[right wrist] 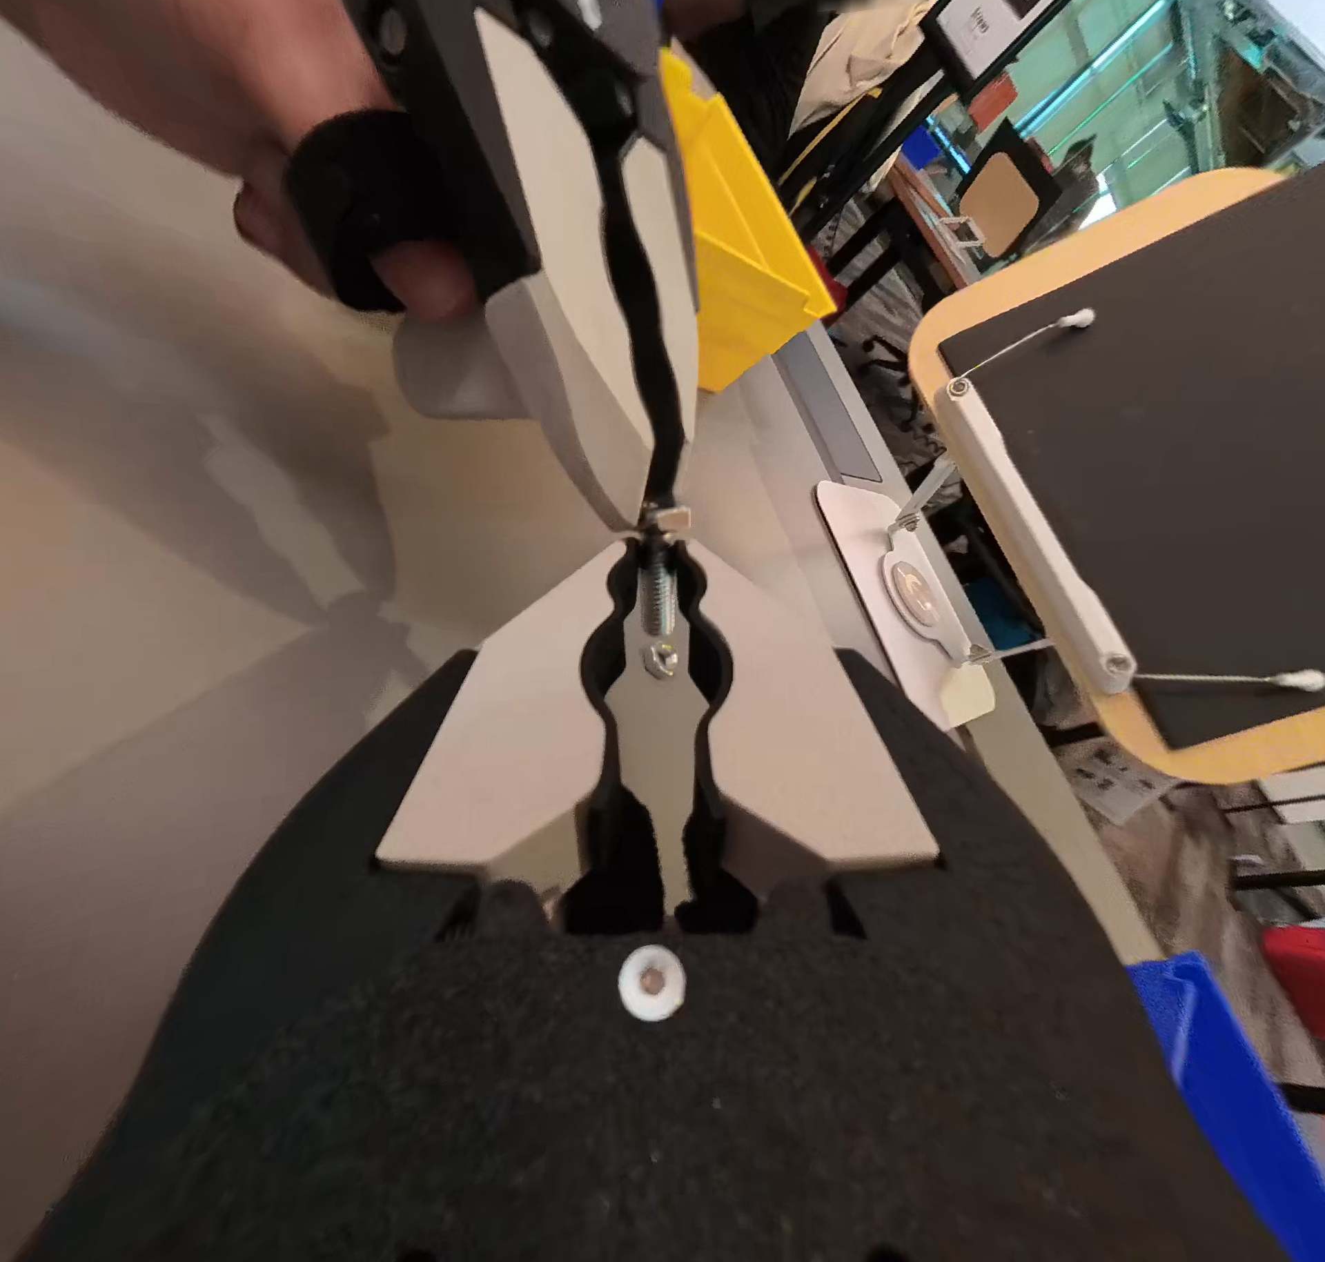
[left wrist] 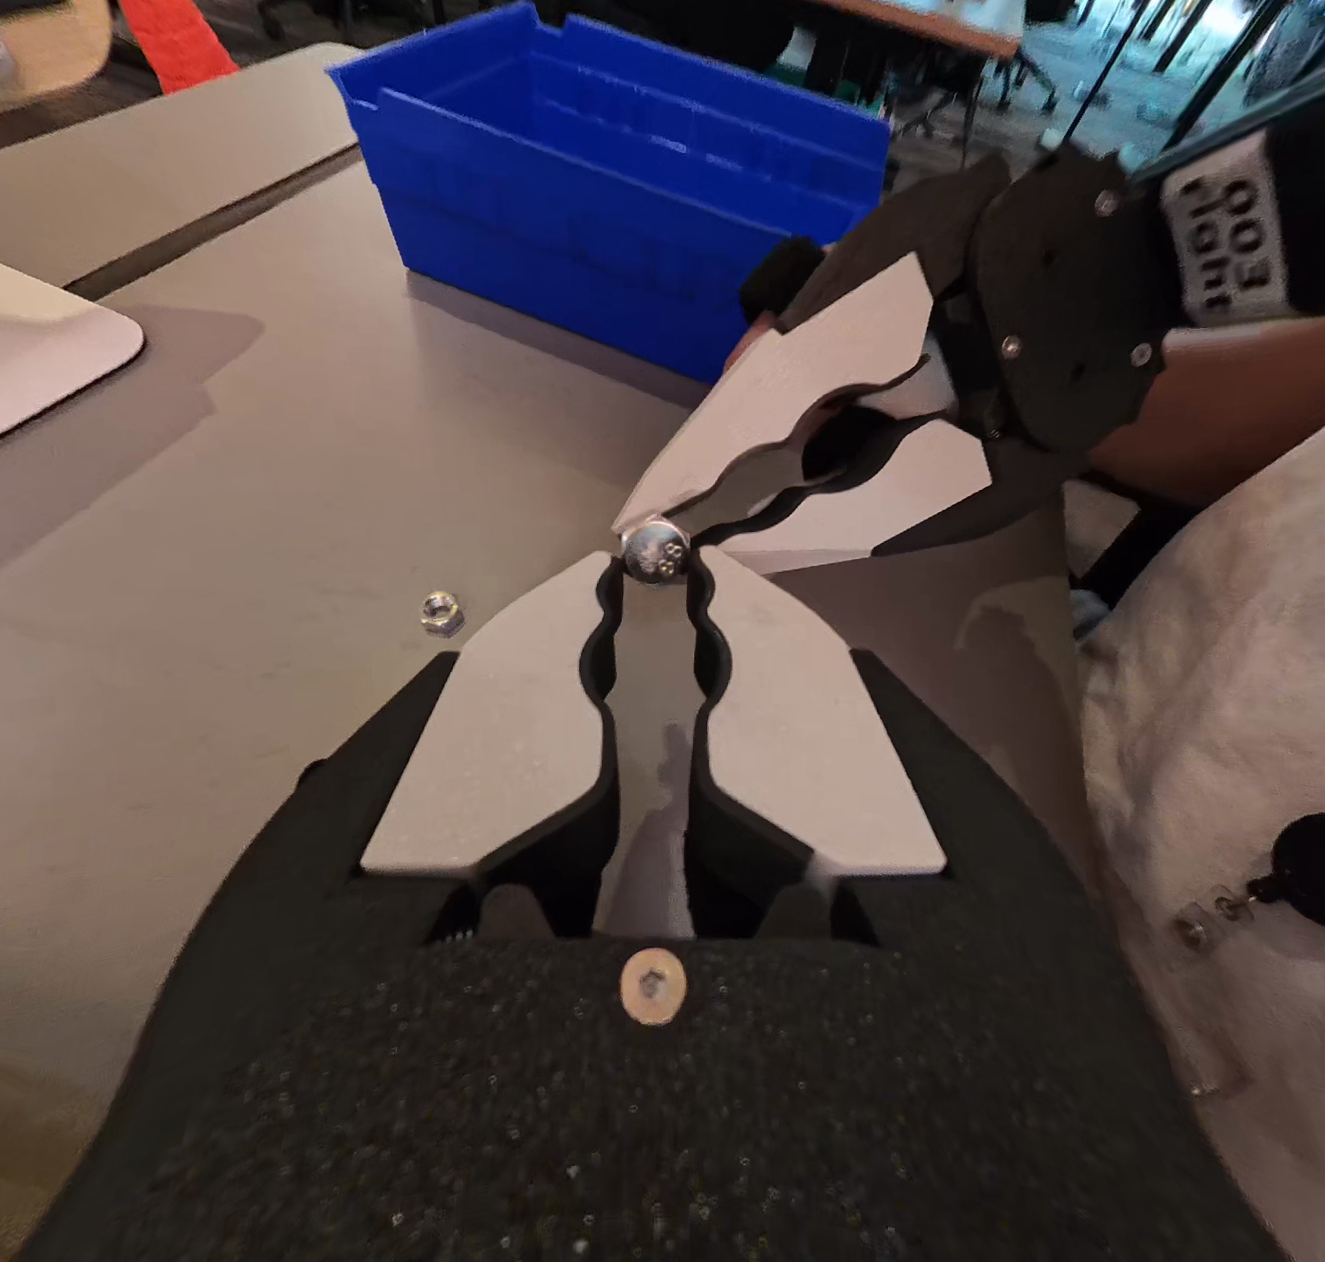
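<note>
A silver hex-head bolt (left wrist: 656,552) is held above the grey table (left wrist: 287,475) between both grippers. My left gripper (left wrist: 654,562) is shut on the bolt's head, with its pads against the sides. My right gripper (right wrist: 656,550) is shut on the bolt's threaded shank (right wrist: 656,600). In the left wrist view the right gripper (left wrist: 656,519) comes in from the upper right. In the right wrist view the left gripper (right wrist: 658,511) comes down from above onto the head (right wrist: 670,515). A loose silver nut (left wrist: 442,613) lies on the table to the left; it also shows in the right wrist view (right wrist: 659,660).
A blue bin (left wrist: 609,174) stands on the table behind the grippers. A yellow bin (right wrist: 746,260) stands farther off. A white flat stand (left wrist: 57,353) lies at the left edge. An orange cone (left wrist: 165,23) stands beyond the table. A black board with a tan rim (right wrist: 1147,475) is beside the table. The tips of both grippers are at nearly the same place. From either gripper's tips it is about 12 cm to the loose silver nut (left wrist: 442,613).
</note>
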Demonstrator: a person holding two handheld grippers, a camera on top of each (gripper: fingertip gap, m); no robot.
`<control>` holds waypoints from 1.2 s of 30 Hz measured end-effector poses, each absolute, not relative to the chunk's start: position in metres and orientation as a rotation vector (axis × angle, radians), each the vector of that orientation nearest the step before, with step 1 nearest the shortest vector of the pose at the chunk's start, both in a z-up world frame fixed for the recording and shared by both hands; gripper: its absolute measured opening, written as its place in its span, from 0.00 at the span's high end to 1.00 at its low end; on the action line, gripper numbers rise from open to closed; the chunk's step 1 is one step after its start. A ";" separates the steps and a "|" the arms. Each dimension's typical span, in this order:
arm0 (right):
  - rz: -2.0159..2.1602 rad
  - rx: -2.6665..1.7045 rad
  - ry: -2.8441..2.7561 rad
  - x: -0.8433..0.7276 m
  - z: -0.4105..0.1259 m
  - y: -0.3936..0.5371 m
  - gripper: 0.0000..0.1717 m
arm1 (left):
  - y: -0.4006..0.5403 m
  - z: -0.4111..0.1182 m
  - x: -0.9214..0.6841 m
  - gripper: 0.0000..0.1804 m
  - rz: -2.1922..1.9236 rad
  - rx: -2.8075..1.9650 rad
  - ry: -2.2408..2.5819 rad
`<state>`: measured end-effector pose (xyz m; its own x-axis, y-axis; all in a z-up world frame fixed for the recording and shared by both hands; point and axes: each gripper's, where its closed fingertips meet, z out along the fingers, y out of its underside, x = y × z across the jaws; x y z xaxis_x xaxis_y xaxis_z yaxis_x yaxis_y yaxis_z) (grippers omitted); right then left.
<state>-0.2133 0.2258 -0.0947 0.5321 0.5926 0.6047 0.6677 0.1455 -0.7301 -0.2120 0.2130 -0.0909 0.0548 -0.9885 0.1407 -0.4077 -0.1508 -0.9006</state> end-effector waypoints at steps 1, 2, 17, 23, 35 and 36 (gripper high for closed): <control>-0.026 -1.528 -1.102 -0.213 -0.092 0.224 0.93 | 0.214 -0.087 -0.214 0.91 -1.115 -1.647 1.378; 0.040 -1.543 -1.069 -0.211 -0.091 0.224 0.90 | 0.217 -0.083 -0.217 0.91 -1.155 -1.648 1.330; 1.732 -1.483 -0.458 -0.227 -0.034 0.194 0.89 | 0.197 -0.029 -0.235 0.91 -1.676 -1.377 1.032; 1.721 -1.472 -0.424 -0.223 -0.034 0.197 0.95 | 0.191 -0.036 -0.231 0.91 -1.628 -1.381 1.094; 1.527 -1.583 -0.478 -0.221 -0.041 0.204 0.95 | 0.193 -0.052 -0.228 0.91 -1.449 -1.403 1.181; 1.454 -1.615 -0.508 -0.221 -0.044 0.205 0.95 | 0.195 -0.056 -0.228 0.91 -1.405 -1.412 1.195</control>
